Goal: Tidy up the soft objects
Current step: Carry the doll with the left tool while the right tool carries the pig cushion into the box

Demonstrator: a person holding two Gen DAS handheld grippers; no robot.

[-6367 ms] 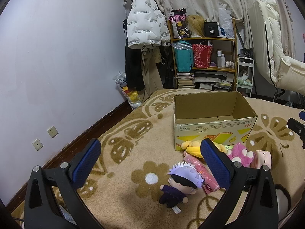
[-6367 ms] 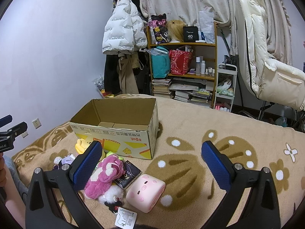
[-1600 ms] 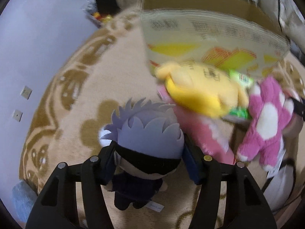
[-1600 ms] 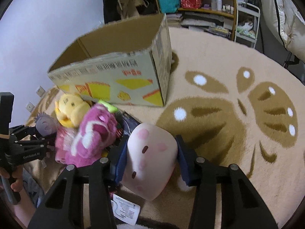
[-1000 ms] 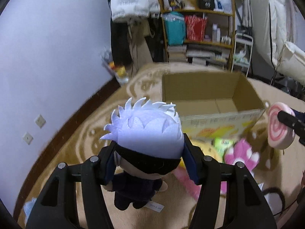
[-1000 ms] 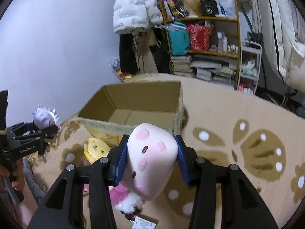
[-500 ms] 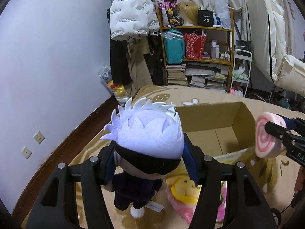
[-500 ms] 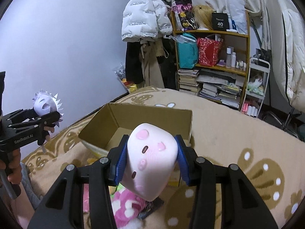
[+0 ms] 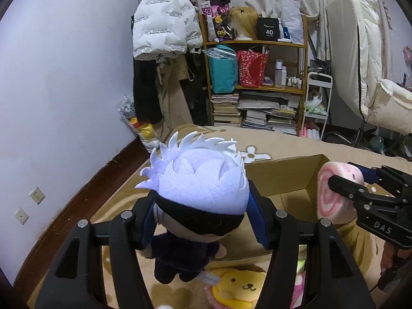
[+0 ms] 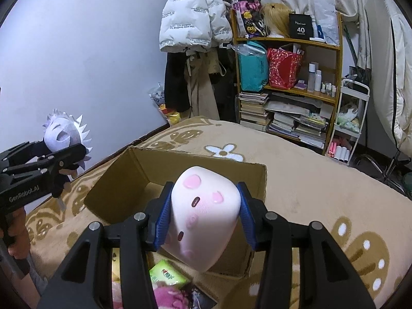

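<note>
My left gripper (image 9: 202,213) is shut on a white-haired plush doll (image 9: 198,188) with a black blindfold, held in the air over the near left part of the open cardboard box (image 9: 291,180). My right gripper (image 10: 204,211) is shut on a pink pig cushion (image 10: 203,213), held above the box (image 10: 144,170). The cushion also shows at the right of the left wrist view (image 9: 337,190), and the doll at the left of the right wrist view (image 10: 64,134). A yellow plush (image 9: 239,288) and a pink plush (image 10: 167,296) lie on the blanket in front of the box.
The box stands on a tan flower-patterned blanket (image 10: 322,180). A wooden shelf (image 9: 255,77) with books and bags, hanging coats (image 9: 162,33) and a white chair (image 9: 373,72) stand behind. A green packet (image 10: 167,275) lies by the box.
Both grippers have risen and moved forward with their toys, so each now hangs over the open box. The toys on the blanket have dropped toward the bottom of the views.
</note>
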